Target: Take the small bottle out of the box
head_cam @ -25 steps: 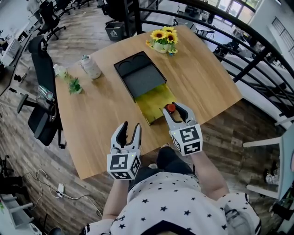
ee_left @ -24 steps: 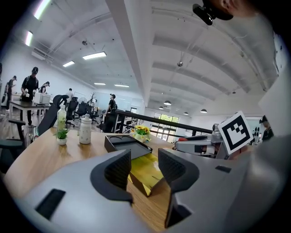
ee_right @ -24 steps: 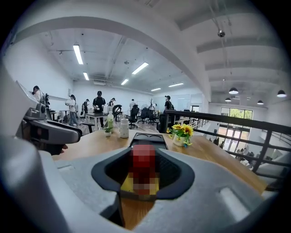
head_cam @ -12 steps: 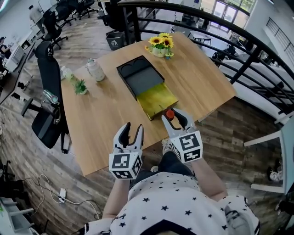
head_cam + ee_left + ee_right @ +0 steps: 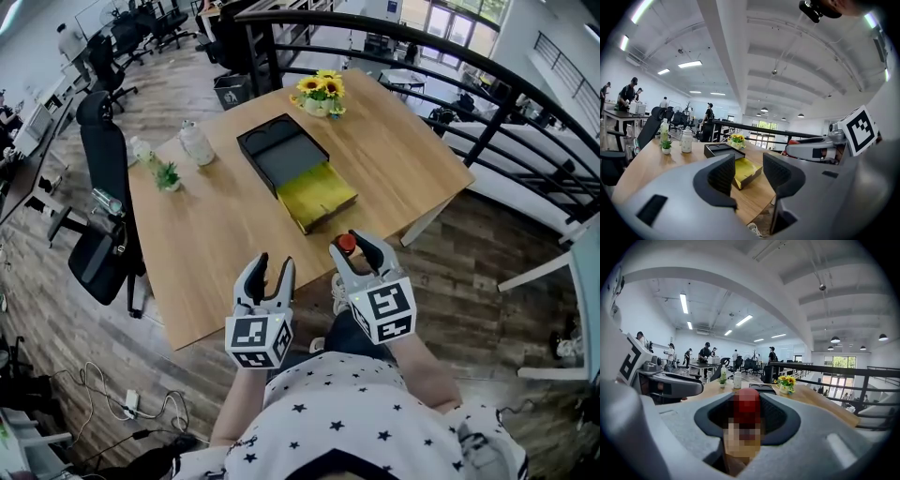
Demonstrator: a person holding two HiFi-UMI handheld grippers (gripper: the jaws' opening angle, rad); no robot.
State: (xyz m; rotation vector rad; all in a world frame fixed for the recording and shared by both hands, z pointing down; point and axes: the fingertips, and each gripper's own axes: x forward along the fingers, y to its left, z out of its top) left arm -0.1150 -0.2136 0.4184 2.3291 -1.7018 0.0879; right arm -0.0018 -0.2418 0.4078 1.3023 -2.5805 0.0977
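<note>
Between the right tongs [image 5: 352, 246], the small bottle [image 5: 347, 244] shows only its red cap from above; the jaws hide its body, and the right gripper view blurs it. Behind the tongs, the person's shirt [image 5: 347, 412] runs off the bottom edge.

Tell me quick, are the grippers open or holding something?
Left gripper: open, nothing between its jaws.
Right gripper: closed on the small bottle with the red cap.

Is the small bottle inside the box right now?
No, the right gripper holds the red-capped small bottle in its jaws, well clear of the open box on the table.
</note>
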